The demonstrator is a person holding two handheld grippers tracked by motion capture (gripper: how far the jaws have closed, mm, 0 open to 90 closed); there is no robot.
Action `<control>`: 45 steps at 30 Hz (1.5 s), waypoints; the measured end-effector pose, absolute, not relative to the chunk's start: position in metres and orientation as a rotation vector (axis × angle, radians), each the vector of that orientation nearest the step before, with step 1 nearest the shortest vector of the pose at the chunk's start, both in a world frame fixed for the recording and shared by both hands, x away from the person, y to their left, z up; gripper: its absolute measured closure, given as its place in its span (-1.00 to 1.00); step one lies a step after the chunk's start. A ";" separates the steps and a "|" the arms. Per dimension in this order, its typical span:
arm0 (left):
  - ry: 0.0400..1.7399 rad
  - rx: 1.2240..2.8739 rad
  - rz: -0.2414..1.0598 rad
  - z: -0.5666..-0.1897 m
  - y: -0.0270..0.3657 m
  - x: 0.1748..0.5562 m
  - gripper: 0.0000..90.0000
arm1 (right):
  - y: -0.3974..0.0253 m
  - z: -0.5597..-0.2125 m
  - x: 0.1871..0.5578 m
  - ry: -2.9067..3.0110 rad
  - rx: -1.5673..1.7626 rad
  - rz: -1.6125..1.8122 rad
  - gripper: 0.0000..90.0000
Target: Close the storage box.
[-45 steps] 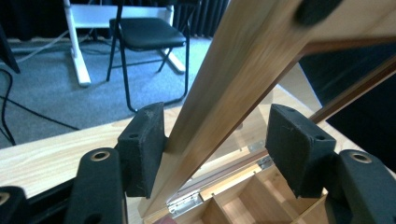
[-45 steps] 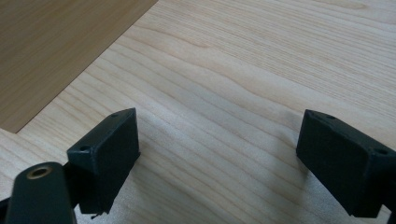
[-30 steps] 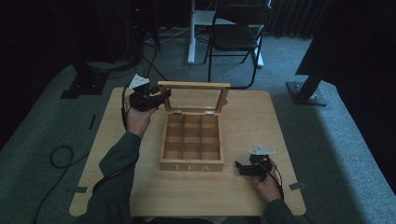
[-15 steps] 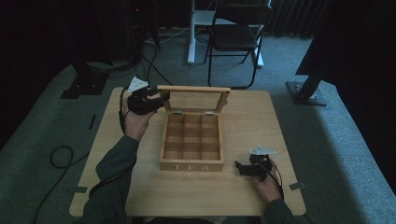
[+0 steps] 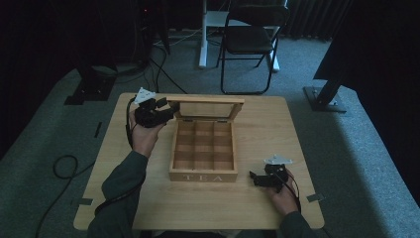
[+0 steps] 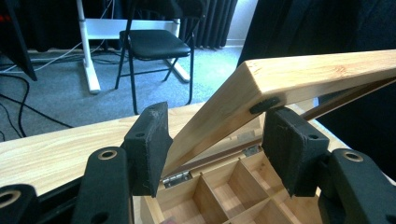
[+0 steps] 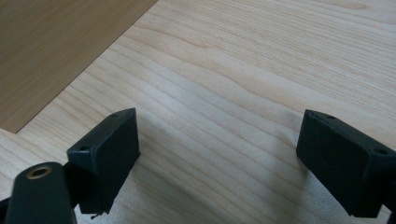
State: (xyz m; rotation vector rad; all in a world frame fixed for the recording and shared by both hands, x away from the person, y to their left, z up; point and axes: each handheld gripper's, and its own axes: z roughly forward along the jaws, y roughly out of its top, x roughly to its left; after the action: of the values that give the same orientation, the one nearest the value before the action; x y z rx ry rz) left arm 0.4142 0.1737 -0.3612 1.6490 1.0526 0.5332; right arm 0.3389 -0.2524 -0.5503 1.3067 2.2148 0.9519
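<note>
Lid: while the left gripper (image 5: pixel 166 110) is spreading its jaws wide, the lid (image 6: pixel 299 79) of the tea box (image 5: pixel 203 148) is standing tilted between the fingers (image 6: pixel 149 140), unclamped.
Right gripper: the right gripper (image 5: pixel 255 178) is lying open on the table (image 7: pixel 243 60), beside the box front.

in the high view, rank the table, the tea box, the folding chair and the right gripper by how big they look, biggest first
1. Table.
2. Tea box and folding chair: look alike, and the chair stands farther off, so no ranking.
3. Right gripper, smallest.
</note>
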 end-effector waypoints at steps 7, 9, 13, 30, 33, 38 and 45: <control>1.049 1.654 0.541 -0.362 0.174 0.408 0.07 | -0.252 -0.550 0.339 2.214 1.309 0.952 -0.72; 1.048 1.656 0.542 -0.363 0.174 0.406 0.09 | -0.252 -0.550 0.339 2.215 1.308 0.952 -0.72; 1.051 1.662 0.543 -0.364 0.173 0.403 0.10 | -0.252 -0.550 0.339 2.215 1.309 0.952 -0.72; 1.062 1.665 0.540 -0.371 0.170 0.393 0.02 | -0.252 -0.550 0.339 2.214 1.309 0.952 -0.72; 1.066 1.667 0.539 -0.372 0.170 0.391 0.01 | -0.252 -0.550 0.339 2.214 1.308 0.953 -0.72; 1.071 1.662 0.533 -0.374 0.171 0.389 -0.03 | -0.252 -0.550 0.339 2.214 1.309 0.952 -0.72; 1.073 1.663 0.526 -0.379 0.171 0.385 -0.05 | -0.252 -0.550 0.339 2.214 1.309 0.952 -0.72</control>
State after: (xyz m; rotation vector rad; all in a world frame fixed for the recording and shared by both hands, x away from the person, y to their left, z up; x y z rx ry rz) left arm 0.3851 0.1710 -0.3786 1.6630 1.0725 0.5263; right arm 0.3388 -0.2523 -0.5503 1.3092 2.2137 0.9519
